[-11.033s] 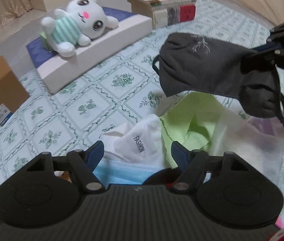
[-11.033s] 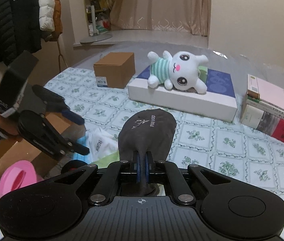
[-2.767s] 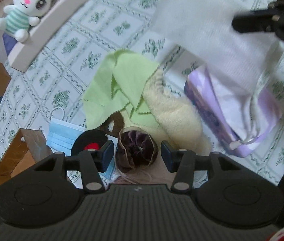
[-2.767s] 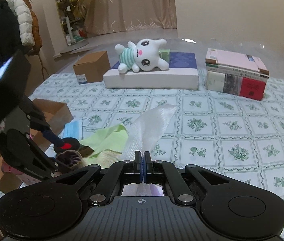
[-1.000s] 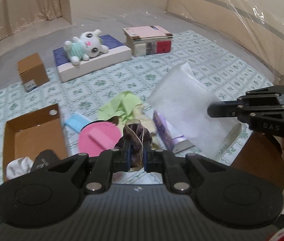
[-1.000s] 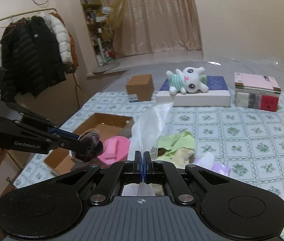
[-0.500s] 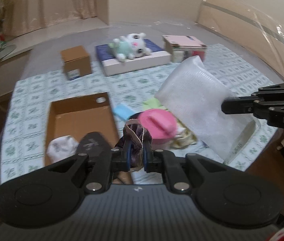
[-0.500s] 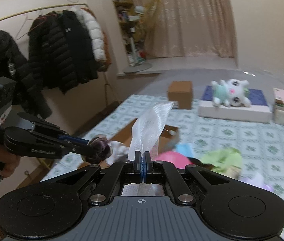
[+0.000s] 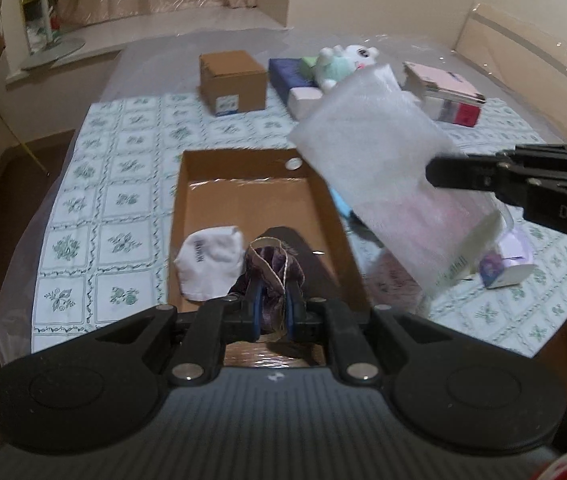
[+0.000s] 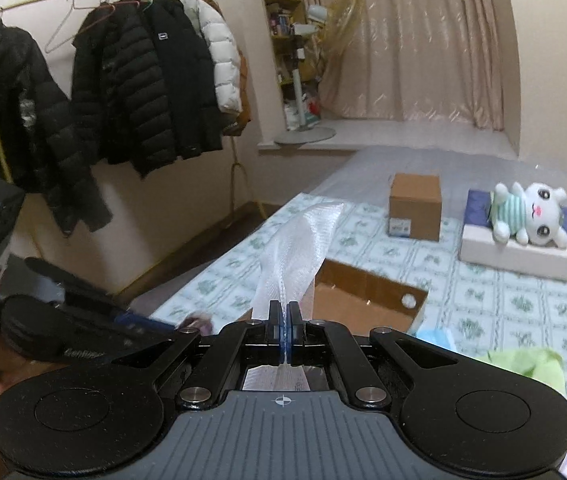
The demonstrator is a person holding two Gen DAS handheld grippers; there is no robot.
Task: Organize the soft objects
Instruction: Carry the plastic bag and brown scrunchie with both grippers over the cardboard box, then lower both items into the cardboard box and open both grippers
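Observation:
My left gripper (image 9: 271, 312) is shut on a dark purple scrunchie (image 9: 273, 266) and holds it over the near end of an open cardboard box (image 9: 219, 208). In the box lie a white sock (image 9: 209, 258) and a dark grey cloth (image 9: 307, 250). My right gripper (image 10: 284, 334) is shut on a white bubble-wrap pouch (image 10: 303, 240), which hangs in the air just right of the box in the left wrist view (image 9: 387, 184). The right gripper shows there too (image 9: 435, 170). The left gripper shows at the left of the right wrist view (image 10: 187, 322).
A small closed carton (image 9: 231, 80), a plush bunny (image 9: 341, 64) on a flat white box, and a stack of books (image 9: 447, 94) stand at the table's far side. A green cloth (image 10: 523, 364), a blue mask (image 10: 435, 336) and a purple packet (image 9: 507, 258) lie right of the box. Coats hang on a rack (image 10: 123, 80).
Both grippers have swung left with their loads. The scrunchie is now over the cardboard box, and the bubble-wrap pouch has come over beside the box's right edge.

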